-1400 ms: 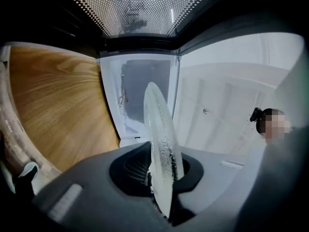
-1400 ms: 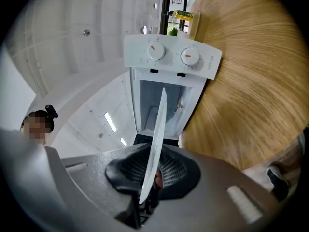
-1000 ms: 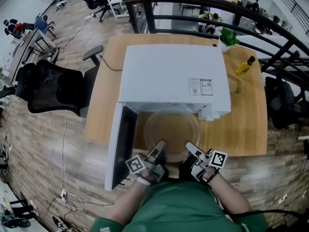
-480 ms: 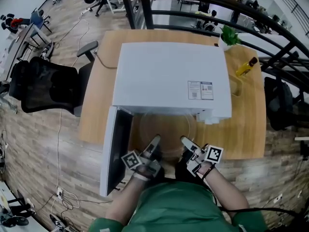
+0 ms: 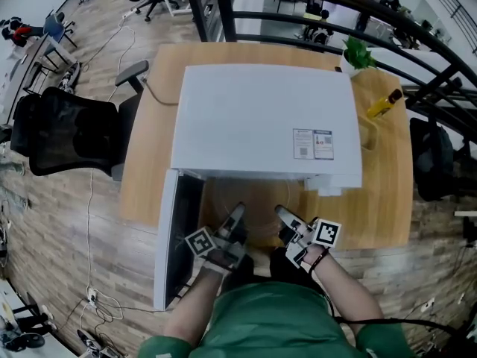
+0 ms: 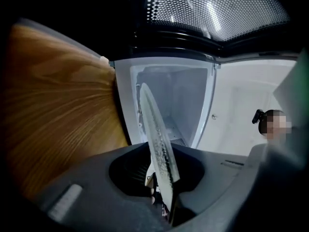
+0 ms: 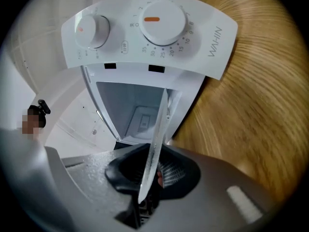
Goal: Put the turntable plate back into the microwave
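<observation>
The clear glass turntable plate (image 5: 253, 203) is held level at the open front of the white microwave (image 5: 261, 118), its far part hidden under the oven's top. My left gripper (image 5: 237, 215) grips the near-left rim and my right gripper (image 5: 282, 215) the near-right rim. In the left gripper view the plate (image 6: 157, 139) shows edge-on between the jaws, in front of the cavity (image 6: 178, 100); the jaws are opening slightly with the rim still pinched. In the right gripper view the plate (image 7: 155, 144) sits between the shut jaws below the control panel (image 7: 149, 28).
The microwave door (image 5: 177, 237) hangs open at the left of my left gripper. On the wooden table (image 5: 380, 215) behind the oven stand a yellow bottle (image 5: 385, 101) and a small plant (image 5: 356, 53). A black chair (image 5: 67, 129) is off the table's left.
Both grippers have carried the plate forward and a little down toward the cavity. More of the plate now lies under the microwave's top.
</observation>
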`<state>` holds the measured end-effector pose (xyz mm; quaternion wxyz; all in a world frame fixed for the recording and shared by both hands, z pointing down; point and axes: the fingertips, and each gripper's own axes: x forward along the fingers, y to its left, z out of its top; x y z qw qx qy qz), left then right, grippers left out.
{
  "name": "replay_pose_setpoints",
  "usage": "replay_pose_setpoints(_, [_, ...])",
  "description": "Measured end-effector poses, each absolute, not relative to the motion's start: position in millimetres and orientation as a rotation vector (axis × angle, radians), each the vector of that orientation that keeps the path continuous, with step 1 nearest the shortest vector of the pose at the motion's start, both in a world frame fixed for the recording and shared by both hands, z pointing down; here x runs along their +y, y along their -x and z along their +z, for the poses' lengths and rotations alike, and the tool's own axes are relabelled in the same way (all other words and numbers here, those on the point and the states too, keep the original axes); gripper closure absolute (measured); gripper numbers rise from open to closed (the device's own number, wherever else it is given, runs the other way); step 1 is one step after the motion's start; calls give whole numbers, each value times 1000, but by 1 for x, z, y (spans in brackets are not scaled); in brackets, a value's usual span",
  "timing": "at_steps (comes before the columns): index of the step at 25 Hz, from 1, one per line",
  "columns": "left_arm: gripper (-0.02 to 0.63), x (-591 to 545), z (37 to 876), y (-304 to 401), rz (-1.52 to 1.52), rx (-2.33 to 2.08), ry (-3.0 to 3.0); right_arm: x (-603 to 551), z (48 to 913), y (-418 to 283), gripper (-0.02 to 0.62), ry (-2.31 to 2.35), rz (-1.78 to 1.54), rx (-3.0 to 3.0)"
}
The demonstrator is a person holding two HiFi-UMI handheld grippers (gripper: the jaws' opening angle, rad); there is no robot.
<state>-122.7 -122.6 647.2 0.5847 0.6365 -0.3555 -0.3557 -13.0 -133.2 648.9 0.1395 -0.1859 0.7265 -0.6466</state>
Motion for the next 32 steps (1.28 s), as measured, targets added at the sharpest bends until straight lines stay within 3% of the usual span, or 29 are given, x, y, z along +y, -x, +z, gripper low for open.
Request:
replay_pose_setpoints(18, [571, -143, 664, 129, -825, -888, -1375, -156, 675, 23, 541, 645, -1931, 2059])
replay_pose_setpoints(23, [574, -150, 662, 134, -874, -904, -1333, -156, 665, 28, 420, 621, -1915, 2036])
replay_pose_setpoints(32, [574, -174, 661, 136, -919, -929, -1310, -133, 666, 51, 420, 588, -1950, 2062])
